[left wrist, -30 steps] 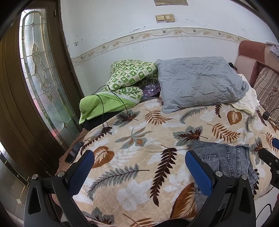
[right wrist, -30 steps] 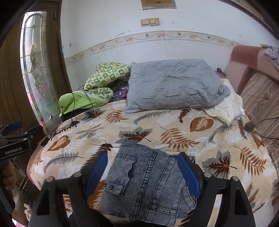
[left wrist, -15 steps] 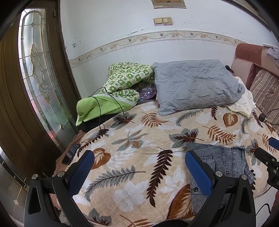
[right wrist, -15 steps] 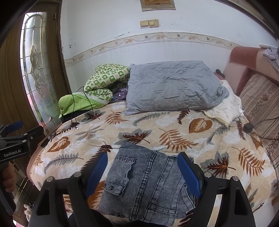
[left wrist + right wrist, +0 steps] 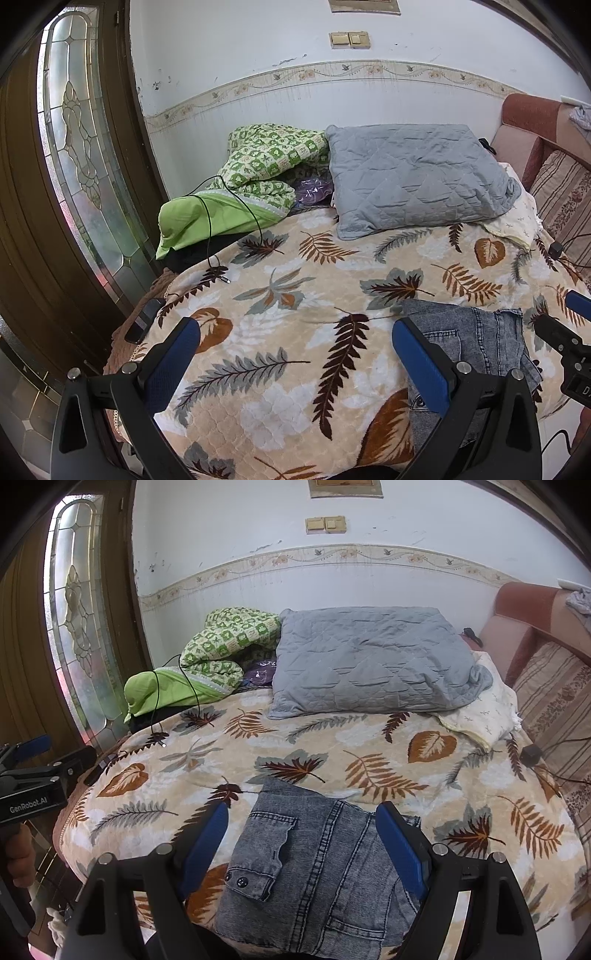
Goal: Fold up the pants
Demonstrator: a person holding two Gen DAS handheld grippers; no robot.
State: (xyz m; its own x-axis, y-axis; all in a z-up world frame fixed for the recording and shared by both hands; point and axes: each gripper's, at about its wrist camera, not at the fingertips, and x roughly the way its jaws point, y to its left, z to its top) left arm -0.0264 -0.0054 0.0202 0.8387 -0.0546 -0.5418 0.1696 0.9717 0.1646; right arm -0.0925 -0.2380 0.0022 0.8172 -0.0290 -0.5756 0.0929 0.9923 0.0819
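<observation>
Grey washed denim pants [image 5: 314, 864] lie folded in a compact bundle at the near edge of the leaf-print bed cover [image 5: 332, 753], a flap pocket with two buttons facing up. My right gripper [image 5: 301, 816] is open and empty, held just above the bundle with a blue finger on either side. My left gripper [image 5: 295, 332] is open and empty over bare bed cover [image 5: 280, 295], to the left of the pants [image 5: 476, 339]. The left gripper also shows at the left edge of the right wrist view [image 5: 33, 771].
A grey quilted pillow [image 5: 413, 177], a green patterned quilt [image 5: 269, 162] and a black cable [image 5: 218, 236] lie at the head of the bed. A wooden door with a glass panel [image 5: 77, 147] stands left. A striped sofa [image 5: 554, 701] stands right.
Both grippers have drawn back and up slightly from the bed. The pants lie as they were. Both stay open.
</observation>
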